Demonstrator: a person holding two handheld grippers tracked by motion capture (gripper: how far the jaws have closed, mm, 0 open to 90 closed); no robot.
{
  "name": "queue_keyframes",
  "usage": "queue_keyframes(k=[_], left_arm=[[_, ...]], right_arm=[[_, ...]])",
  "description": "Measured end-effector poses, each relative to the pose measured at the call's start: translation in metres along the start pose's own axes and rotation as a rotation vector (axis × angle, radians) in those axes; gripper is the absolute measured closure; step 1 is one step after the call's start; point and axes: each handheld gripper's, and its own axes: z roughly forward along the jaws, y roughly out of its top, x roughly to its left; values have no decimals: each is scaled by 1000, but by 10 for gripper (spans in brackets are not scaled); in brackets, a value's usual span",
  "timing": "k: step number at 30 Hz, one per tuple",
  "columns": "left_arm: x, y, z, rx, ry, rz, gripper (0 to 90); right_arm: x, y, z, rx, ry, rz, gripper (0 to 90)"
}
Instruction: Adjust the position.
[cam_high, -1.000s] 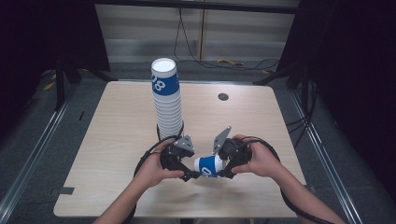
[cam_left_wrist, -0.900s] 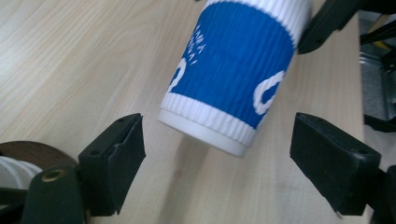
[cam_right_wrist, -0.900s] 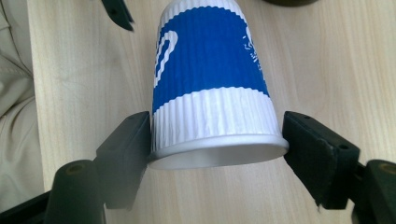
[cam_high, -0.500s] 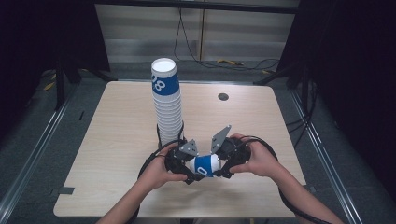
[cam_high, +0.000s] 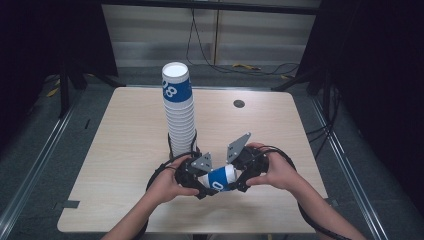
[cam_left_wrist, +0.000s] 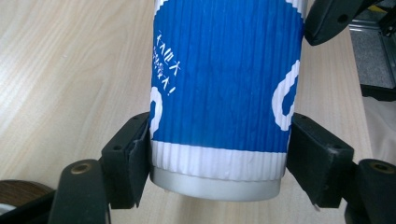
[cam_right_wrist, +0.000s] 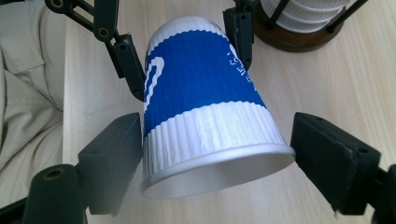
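Observation:
A blue and white ribbed paper cup (cam_high: 220, 178) lies on its side just above the table, between both grippers. My left gripper (cam_high: 207, 187) is shut on its narrow base; the left gripper view shows both pads pressed against the cup (cam_left_wrist: 224, 79), its jaws having just been closing. My right gripper (cam_high: 239, 180) has just been opening. Its jaws stand open on either side of the cup's wide rim (cam_right_wrist: 205, 107), with a gap at the right pad (cam_right_wrist: 327, 158). The left gripper's fingers (cam_right_wrist: 240, 32) clamp the far end.
A tall stack of matching cups (cam_high: 179, 107) stands in a wooden-based holder (cam_right_wrist: 303, 23) just behind the hands. A small dark disc (cam_high: 239, 103) lies far back on the wooden table (cam_high: 125, 145). Cables trail from both grippers near the front edge.
My left gripper moved in toward the cup and closed on its base. The right gripper's jaws spread away from the cup's rim. The cup stayed in place.

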Motion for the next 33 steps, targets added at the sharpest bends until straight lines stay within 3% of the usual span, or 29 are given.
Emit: queue_keyframes(k=[9,10,14,15,23,33], left_arm=[[1,-3,-4,-7,1,-24,288],[2,-4,-5,-11,3,-23,288],[2,-5,-7,-22,7,-31,288],[2,-5,-7,-27,3,-36,288],[5,-9,-10,-50,-5,-73,288],[7,-11,-12,-52,0,-91,288]], right_arm=[[-3,-8,-3,-26,-3,25,138],[-3,-11,-6,-53,3,52,138],[-4,-16,-9,-88,5,69,135],[-5,-21,-10,-125,0,79,135],[-6,-40,-10,-254,5,159,122],[-5,-53,-6,-321,6,201,117]])
